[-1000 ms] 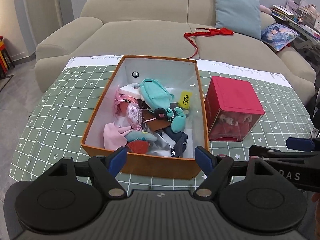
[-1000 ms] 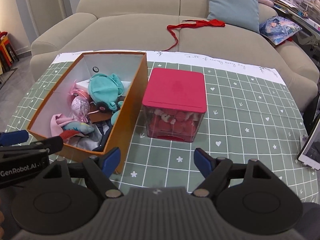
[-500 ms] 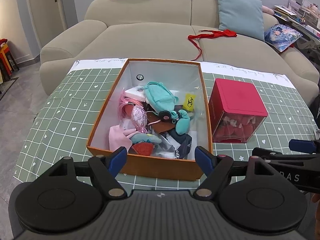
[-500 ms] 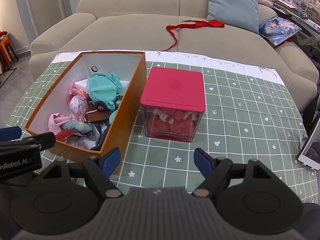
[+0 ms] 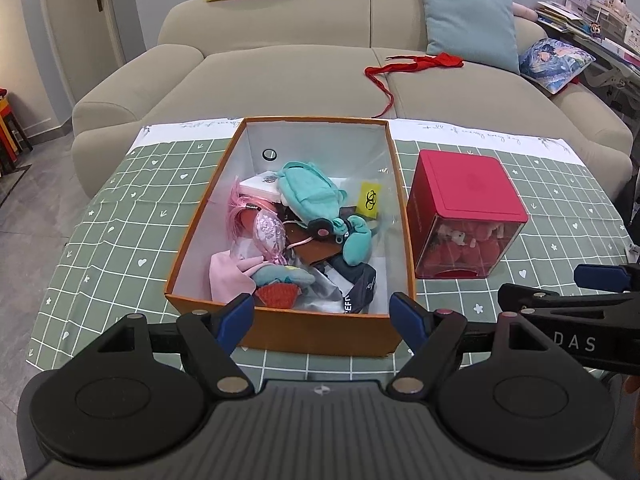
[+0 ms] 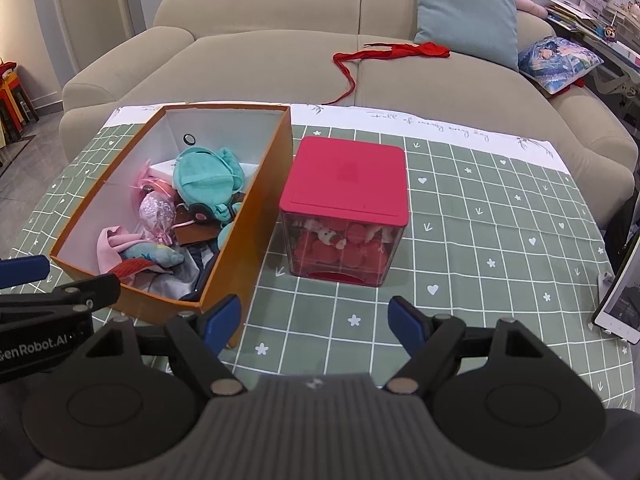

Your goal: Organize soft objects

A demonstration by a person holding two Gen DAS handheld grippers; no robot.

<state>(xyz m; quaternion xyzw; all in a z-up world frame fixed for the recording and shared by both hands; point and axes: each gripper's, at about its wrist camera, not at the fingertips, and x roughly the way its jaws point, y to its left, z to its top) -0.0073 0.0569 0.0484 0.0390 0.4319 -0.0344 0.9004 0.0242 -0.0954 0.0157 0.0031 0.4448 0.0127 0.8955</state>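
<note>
The orange box [image 5: 320,332] on the checked tablecloth [image 5: 120,240] holds the teal plush [image 5: 310,196]: light and squashy, best pinched across its body. A black pouch [image 5: 360,292] reads "EFT". Left gripper [image 5: 322,316] and right gripper [image 6: 314,320] hover wide open, empty; "GenRobot.AI" marks one.

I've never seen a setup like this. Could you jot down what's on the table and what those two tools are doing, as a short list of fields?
Surface: table with green checked cloth, sofa behind
Orange box: open, holds a jumble of soft toys and oddments
Teal plush: on top of the pile
Red-lidded box: lid on, clear walls, red and white plush inside; right of the orange box
Left gripper: jaws open, empty, before the orange box
Right gripper: jaws open, empty
</note>
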